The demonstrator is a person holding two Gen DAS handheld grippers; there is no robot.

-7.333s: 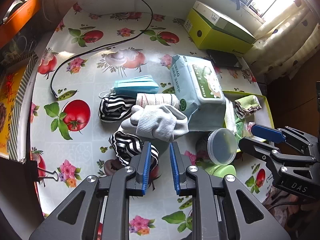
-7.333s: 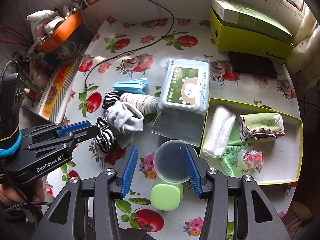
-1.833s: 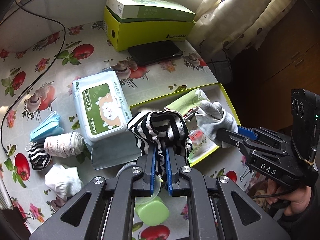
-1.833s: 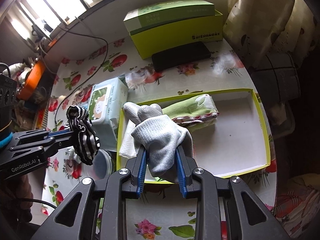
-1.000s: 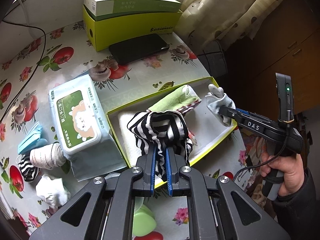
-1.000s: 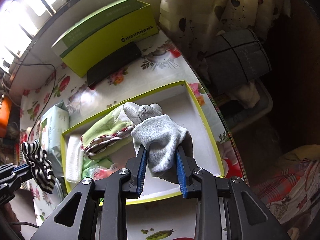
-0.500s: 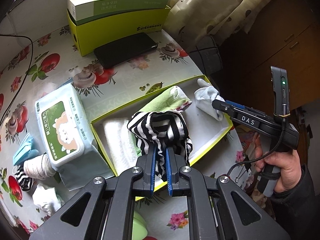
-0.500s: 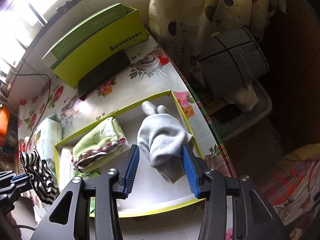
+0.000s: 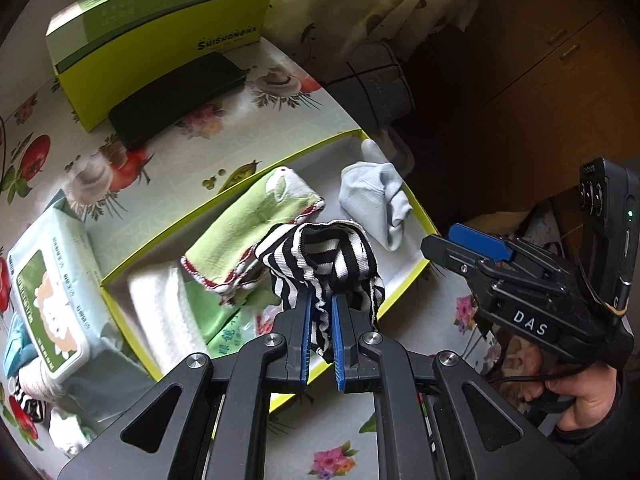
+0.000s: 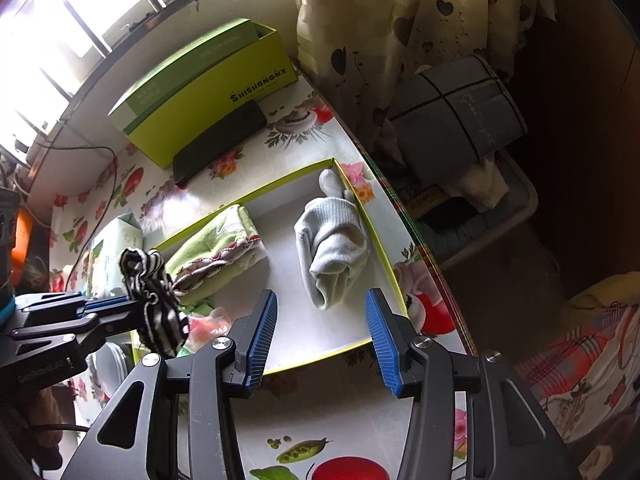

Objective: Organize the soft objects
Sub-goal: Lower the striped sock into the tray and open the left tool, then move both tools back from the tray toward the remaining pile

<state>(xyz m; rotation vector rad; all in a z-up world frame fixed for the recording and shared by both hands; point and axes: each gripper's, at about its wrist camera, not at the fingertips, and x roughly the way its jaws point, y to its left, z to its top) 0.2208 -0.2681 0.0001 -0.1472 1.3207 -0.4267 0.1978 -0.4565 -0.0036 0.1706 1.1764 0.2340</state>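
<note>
**Grey sock dropped in tray, striped sock held above it**

The right gripper [image 10: 320, 336] has let go of the grey sock [image 10: 332, 252] it gripped a second ago; its jaws now stand wide apart and empty above the tray's near rim. The sock lies in the yellow tray [image 10: 384, 256], against its right wall near the far corner. The left gripper [image 9: 320, 328] is clamped on a striped sock [image 9: 324, 256], hanging over the tray beside the folded green cloth [image 9: 256, 220].

Striped sock held over the tray

The left gripper [image 9: 320, 320] pinches a black-and-white striped sock [image 9: 324, 256] above the yellow-rimmed tray [image 9: 404, 276], where a grey glove [image 9: 376, 200] and green towel [image 9: 252, 220] lie.
</note>
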